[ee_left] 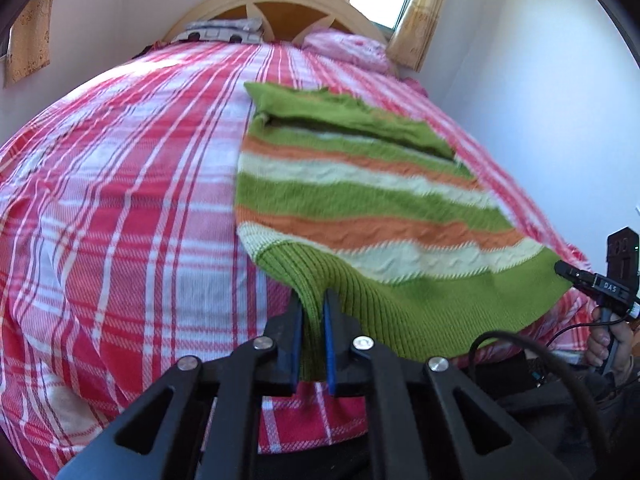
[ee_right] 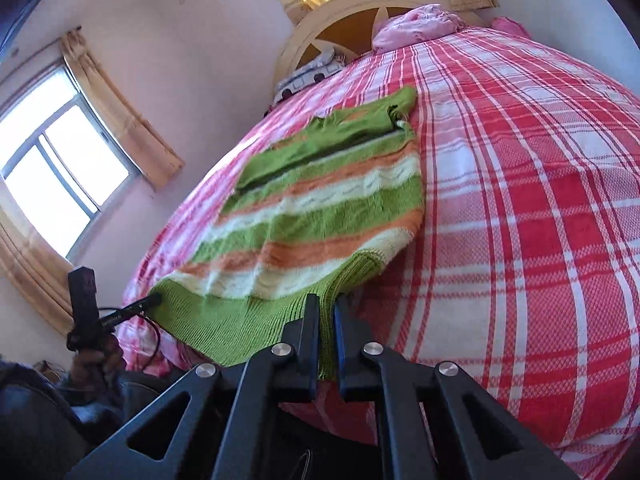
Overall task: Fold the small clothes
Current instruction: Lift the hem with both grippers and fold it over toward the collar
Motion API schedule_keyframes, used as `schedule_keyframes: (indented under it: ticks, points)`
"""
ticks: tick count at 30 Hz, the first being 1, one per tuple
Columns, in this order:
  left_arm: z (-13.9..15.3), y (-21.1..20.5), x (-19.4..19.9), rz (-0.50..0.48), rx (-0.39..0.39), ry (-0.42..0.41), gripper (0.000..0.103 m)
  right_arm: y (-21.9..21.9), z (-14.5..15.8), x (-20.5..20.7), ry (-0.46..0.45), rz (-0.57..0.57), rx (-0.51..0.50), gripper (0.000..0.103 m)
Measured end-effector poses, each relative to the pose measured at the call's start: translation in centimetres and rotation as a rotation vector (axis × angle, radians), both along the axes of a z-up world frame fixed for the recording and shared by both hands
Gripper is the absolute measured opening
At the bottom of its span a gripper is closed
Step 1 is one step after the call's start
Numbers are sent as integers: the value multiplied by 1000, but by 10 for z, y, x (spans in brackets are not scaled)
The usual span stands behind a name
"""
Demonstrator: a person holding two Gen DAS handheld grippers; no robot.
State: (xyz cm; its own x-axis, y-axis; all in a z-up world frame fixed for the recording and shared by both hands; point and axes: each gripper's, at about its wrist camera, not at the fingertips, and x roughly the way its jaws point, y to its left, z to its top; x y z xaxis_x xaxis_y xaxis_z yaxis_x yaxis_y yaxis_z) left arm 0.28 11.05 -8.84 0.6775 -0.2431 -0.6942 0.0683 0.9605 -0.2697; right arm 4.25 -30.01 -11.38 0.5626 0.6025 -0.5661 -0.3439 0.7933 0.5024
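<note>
A small knitted sweater [ee_left: 360,192] with green, orange and cream stripes lies flat on the bed, sleeves folded across its far end. My left gripper [ee_left: 313,300] is shut on the left corner of its green ribbed hem at the bed's near edge. My right gripper [ee_right: 327,304] is shut on the hem's right corner. The sweater shows in the right wrist view [ee_right: 320,208] too. Each gripper appears in the other's view: the right gripper [ee_left: 562,268] at the hem's far corner, the left gripper [ee_right: 154,300] at the hem's left corner.
The bed carries a red and white plaid cover [ee_left: 120,200]. A pink pillow [ee_left: 348,48] and a patterned pillow [ee_left: 220,32] lie by the wooden headboard [ee_left: 280,8]. Walls and curtained windows [ee_right: 52,184] surround the bed.
</note>
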Motion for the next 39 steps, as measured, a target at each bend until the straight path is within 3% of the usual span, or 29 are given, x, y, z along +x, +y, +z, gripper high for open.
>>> schedule_keyframes:
  ticks: [19,27,39]
  points:
    - [56,16,64,31,-77,-220,10,-2,81,68,-184,-64,59,4]
    - [66,33,108,86,-155,-234,9,5,104,118,-217,-82,71,4]
    - [88,35,196,107,-122,-246,9,17,116,210,-203,-104,36,4]
